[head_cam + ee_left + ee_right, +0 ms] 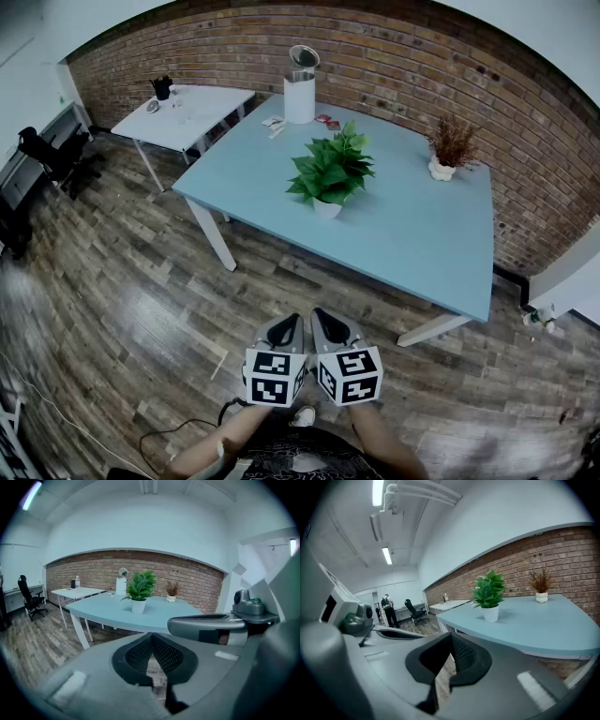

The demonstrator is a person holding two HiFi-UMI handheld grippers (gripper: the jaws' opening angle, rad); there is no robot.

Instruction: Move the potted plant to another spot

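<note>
A leafy green potted plant in a small white pot stands near the middle of the light blue table. The left gripper view shows the same plant ahead, and the right gripper view has the plant on the table's near part. My left gripper and right gripper are held side by side over the wood floor, well short of the table. Both are shut with nothing between the jaws, tips meeting in each gripper view.
A dried reddish plant in a white pot stands at the table's far right. A white bin with a round mirror stands at the far edge. A white side table and a black office chair are to the left. Brick wall behind.
</note>
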